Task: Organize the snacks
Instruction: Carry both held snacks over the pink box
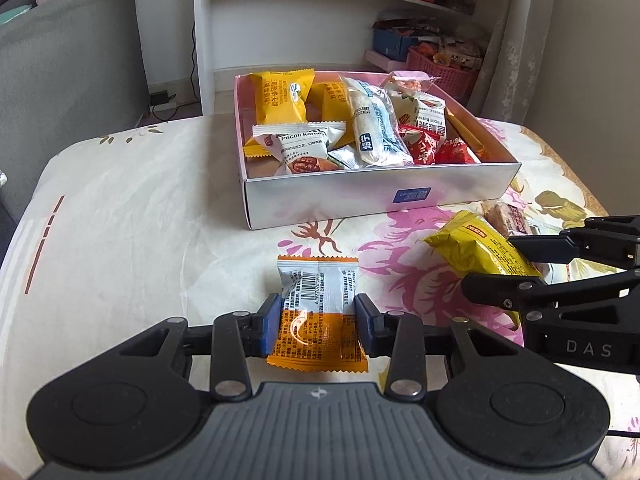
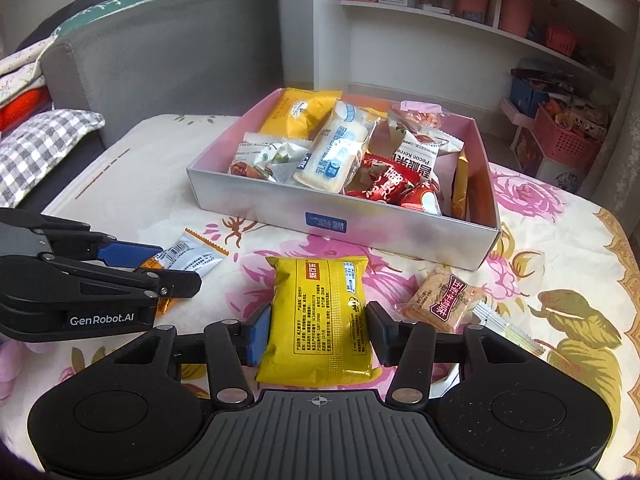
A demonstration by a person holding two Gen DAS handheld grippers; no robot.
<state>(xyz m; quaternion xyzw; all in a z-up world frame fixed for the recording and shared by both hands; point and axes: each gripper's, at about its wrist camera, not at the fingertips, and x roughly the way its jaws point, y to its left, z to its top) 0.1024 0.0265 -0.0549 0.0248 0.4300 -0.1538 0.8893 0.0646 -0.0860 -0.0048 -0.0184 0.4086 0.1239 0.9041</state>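
Pick step on both sides: we have the left hand-held gripper (image 1: 316, 322) closed partway on the orange-and-silver snack packet (image 1: 318, 312), blue pads pressing its two long edges, packet lying flat on the floral cloth of the desk (image 1: 140, 208), near side, left of centre. The right hand-held gripper (image 2: 316, 330) is likewise clamped on the yellow snack pack (image 2: 320, 320), pads against both sides, pack lying on the cloth just right of the other one. Neither looks lifted yet, though we can't fully tell from these views. The white box (image 2: 400, 232) sits at the far side, open, already holding a jumble of packets: yellow ones far left, a long white roll mid, red ones right. A brown biscuit packet (image 2: 440, 300) and a clear wrapper beside it lie loose near right, not yet sorted. Next, by our reading: lift both clear of the cloth, carry them over the near wall of the box, find free spots. The near-left corner looks least crowded. Then let go one at a time so the two grippers don't collide.
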